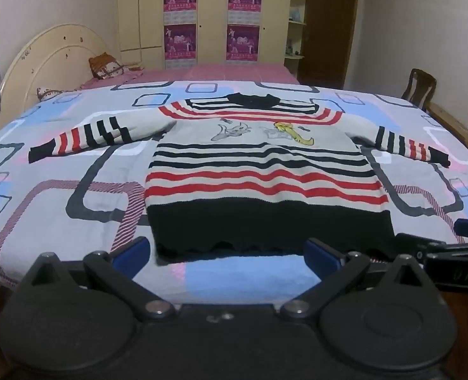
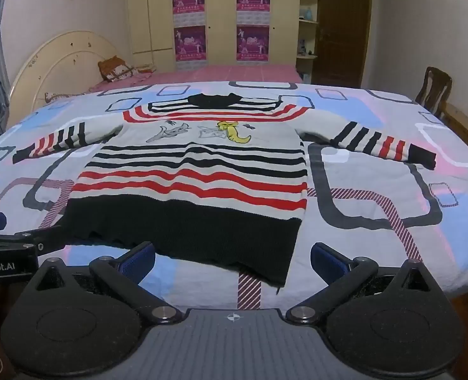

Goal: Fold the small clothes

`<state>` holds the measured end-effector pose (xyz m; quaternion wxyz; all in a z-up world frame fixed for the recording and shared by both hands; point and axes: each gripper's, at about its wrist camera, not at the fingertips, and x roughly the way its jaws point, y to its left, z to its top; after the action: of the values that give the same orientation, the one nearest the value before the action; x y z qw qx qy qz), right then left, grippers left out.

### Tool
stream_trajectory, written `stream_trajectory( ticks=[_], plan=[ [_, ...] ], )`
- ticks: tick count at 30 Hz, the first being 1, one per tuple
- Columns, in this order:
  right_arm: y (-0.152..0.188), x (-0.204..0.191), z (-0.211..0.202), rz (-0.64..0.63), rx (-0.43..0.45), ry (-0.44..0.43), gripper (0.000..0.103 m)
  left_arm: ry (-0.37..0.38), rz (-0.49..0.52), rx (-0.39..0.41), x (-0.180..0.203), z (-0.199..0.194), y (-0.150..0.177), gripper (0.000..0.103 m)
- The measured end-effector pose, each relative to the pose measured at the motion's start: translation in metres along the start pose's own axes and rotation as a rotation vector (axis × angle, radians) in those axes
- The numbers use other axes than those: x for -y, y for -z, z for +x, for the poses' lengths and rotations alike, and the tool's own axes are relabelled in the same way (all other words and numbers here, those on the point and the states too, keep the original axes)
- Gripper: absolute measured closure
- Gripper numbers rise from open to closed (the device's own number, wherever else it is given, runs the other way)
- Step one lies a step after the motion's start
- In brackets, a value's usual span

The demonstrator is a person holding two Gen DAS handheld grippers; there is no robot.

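A small striped sweater [image 1: 259, 164] lies flat, face up, on the patterned bedspread [image 1: 75, 209], sleeves spread to both sides, black hem nearest me. It also shows in the right wrist view [image 2: 195, 171]. My left gripper [image 1: 227, 256] is open and empty, its blue fingertips just short of the hem's left half. My right gripper [image 2: 232, 261] is open and empty, in front of the hem's right corner. Each gripper appears at the edge of the other's view.
The bed's front edge lies just under both grippers. A wooden chair [image 1: 419, 87] stands at the far right. A pillow [image 1: 107, 66] and a cream headboard [image 1: 53, 53] are at the far left. Wardrobes [image 1: 211, 15] line the back wall.
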<state>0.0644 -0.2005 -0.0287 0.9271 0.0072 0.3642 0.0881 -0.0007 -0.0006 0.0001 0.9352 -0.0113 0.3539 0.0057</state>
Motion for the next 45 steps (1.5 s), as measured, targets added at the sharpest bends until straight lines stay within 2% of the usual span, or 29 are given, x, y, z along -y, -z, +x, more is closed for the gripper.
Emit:
stream_trajectory(
  ticks=[9,22,45],
  plan=[
    [-0.004,-0.003,-0.006,-0.004,0.004,0.011,0.000,-0.006,0.000,0.015,-0.001,-0.010,-0.001,0.000],
    [-0.006,0.008,-0.002,0.005,0.005,0.007,0.000,-0.019,0.014,0.006,0.004,-0.003,-0.007,0.000],
    [-0.008,0.003,0.008,-0.006,-0.006,0.006,0.000,-0.029,0.012,0.000,0.003,0.000,-0.007,0.000]
  ],
)
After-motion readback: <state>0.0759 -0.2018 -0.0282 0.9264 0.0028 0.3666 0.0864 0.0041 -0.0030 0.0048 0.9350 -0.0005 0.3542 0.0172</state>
